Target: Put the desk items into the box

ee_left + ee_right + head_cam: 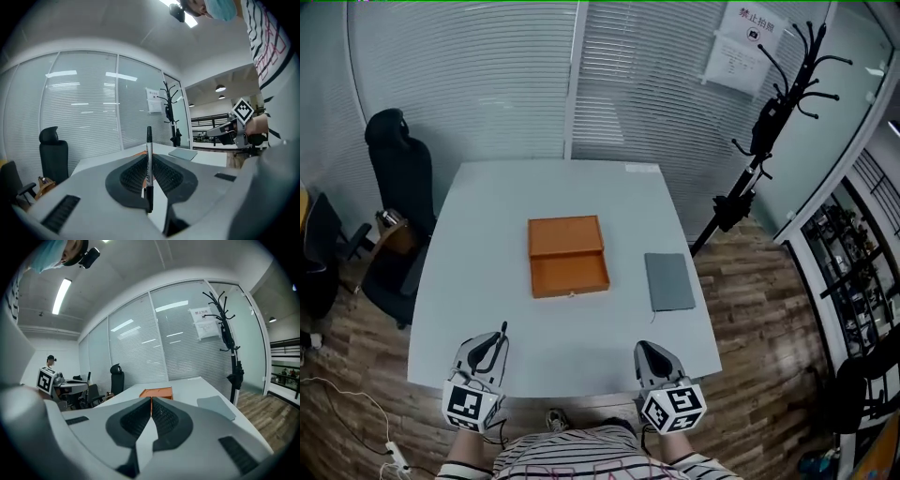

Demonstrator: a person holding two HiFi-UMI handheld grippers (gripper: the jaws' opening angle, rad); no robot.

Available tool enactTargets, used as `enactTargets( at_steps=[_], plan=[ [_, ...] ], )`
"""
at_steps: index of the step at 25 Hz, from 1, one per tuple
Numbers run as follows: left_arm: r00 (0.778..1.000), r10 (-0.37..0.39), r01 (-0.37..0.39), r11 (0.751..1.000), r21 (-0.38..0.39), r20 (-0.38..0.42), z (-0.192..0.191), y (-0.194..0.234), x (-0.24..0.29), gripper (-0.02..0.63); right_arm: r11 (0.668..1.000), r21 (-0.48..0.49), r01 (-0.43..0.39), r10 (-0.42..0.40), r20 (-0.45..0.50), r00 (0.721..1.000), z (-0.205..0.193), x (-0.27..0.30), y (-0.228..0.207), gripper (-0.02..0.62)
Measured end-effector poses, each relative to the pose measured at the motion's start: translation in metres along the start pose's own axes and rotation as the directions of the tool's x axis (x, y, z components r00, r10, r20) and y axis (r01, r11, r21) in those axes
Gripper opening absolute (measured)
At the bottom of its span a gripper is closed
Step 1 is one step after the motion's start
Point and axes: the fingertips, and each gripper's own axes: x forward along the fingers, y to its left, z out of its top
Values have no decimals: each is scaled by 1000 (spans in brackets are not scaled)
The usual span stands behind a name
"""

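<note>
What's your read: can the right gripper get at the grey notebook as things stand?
Probably yes. The right gripper is at the table's near edge, jaws together and empty, with nothing standing between it and the grey notebook. It must open first.

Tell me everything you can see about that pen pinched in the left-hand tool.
The pen is a slim marker: black at its top end, a pale barrel with dark print, black again at the bottom. In the left gripper view it stands upright, clamped between the ribbed dark pads of the left gripper, with its top poking out above them. The head view shows it held over the near left part of the white table. Only the pads touch it.
</note>
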Motion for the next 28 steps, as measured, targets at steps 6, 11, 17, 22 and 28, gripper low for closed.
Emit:
enactTargets(
  at_steps=[6,11,17,22,28],
  plan=[
    [994,-104,103,993,60,13,4,9,28,55,997,24,72,-71,-10,997,-10,-3,8,26],
    [989,-146,143,984,104,19,9,9,57,55,994,30,102,-102,0,995,-8,1,-2,26],
    [988,-154,149,975,165,18,25,11,95,55,994,32,105,-106,6,994,-2,16,-27,26],
    [986,-167,159,958,239,14,43,11,128,55,996,30,89,-89,13,996,7,33,-45,26],
    [981,-193,178,925,337,11,69,7,170,55,997,24,79,-79,21,997,20,45,-66,26]
  ],
)
